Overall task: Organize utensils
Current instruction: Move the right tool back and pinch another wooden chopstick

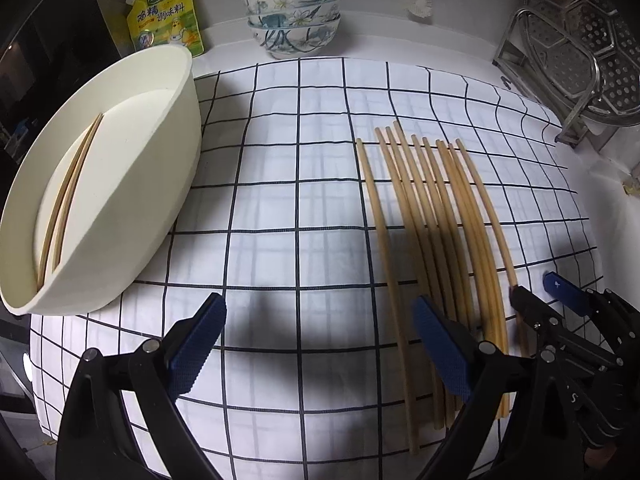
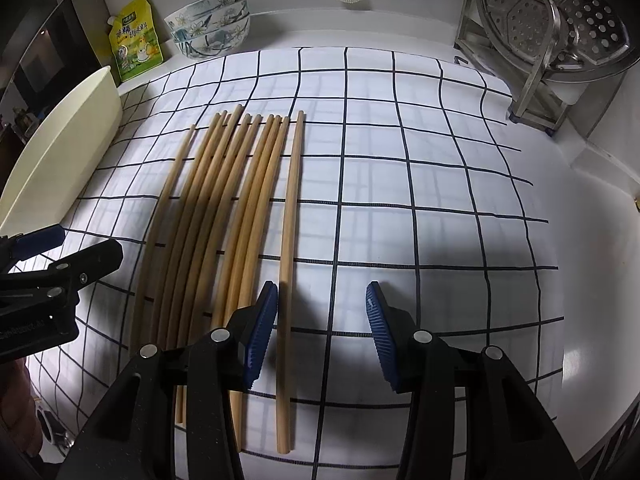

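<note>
Several bamboo chopsticks [image 1: 432, 224] lie side by side on a white checked cloth [image 1: 288, 184]; they also show in the right wrist view [image 2: 224, 216]. A cream oval holder [image 1: 120, 184] lies tipped at the left with two chopsticks [image 1: 68, 200] inside. My left gripper [image 1: 320, 340] is open and empty over the cloth, left of the row. My right gripper [image 2: 322, 328] is open, its jaws straddling the rightmost chopstick [image 2: 290, 232] near its close end. The right gripper also shows in the left wrist view [image 1: 532, 296].
Stacked floral bowls [image 1: 294, 20] and a yellow seasoning pouch [image 1: 166, 12] stand at the back. A metal rack with a perforated steamer plate [image 2: 560, 32] stands at the back right. The holder's side [image 2: 60, 160] is at the left. The left gripper [image 2: 40, 264] sits at the left edge.
</note>
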{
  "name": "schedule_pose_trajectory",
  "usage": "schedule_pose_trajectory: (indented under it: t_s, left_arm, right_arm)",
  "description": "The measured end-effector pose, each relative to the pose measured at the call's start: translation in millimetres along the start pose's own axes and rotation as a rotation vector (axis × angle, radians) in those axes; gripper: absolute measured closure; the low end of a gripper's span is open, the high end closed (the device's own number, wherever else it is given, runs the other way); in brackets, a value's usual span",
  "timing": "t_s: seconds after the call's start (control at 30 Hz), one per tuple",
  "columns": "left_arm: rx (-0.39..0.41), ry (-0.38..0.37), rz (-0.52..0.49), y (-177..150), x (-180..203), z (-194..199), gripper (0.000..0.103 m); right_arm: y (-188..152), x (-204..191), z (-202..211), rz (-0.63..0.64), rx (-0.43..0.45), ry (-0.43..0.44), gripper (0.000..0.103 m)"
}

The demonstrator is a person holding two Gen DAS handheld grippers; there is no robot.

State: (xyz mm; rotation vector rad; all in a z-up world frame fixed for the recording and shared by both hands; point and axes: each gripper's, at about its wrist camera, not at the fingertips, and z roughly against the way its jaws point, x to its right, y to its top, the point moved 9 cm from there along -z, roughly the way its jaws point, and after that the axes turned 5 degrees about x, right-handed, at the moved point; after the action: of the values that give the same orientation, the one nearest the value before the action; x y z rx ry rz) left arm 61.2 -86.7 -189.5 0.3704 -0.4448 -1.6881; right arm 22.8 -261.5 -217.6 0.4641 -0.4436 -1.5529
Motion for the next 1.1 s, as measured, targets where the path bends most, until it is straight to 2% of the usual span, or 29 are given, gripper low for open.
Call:
schedule_pose_trajectory:
  t_s: [0.33, 0.67, 0.87, 0.97, 1.03, 1.1]
  left_arm:
    - [-0.019, 0.011, -0.008, -3.3, 5.2, -13.3, 0.011]
    - [-0.015, 0.043, -0.009, -7.3, 5.8, -19.9, 0.013]
    - [-0.017, 0.025, -0.018, -7.5, 12.8, -19.1, 0.033]
    - [-0.020, -0.005, -0.021, -7.1, 16.8, -18.0, 0.048]
    - [-0.020, -0.015, -0.035, -6.6, 21.5, -16.7, 0.058]
    - [-0.023, -0.023, -0.048, -6.2, 25.6, -15.5, 0.077]
  right_arm:
    - [-0.2, 21.3, -1.4, -0.013, 0.006, -0.033, 0.059]
    - [1.4, 20.0, -2.3, 0.013, 0.021, -0.020, 0.059]
    - [4.7, 9.8, -4.9, 0.060, 0.035, -0.012, 0.060]
    - [5.4, 2.3, -5.0, 0.081, 0.036, 0.005, 0.073]
    - [5.2, -2.5, -4.5, 0.100, 0.036, 0.016, 0.094]
    - [5.3, -5.8, -4.4, 0.114, 0.033, 0.017, 0.096]
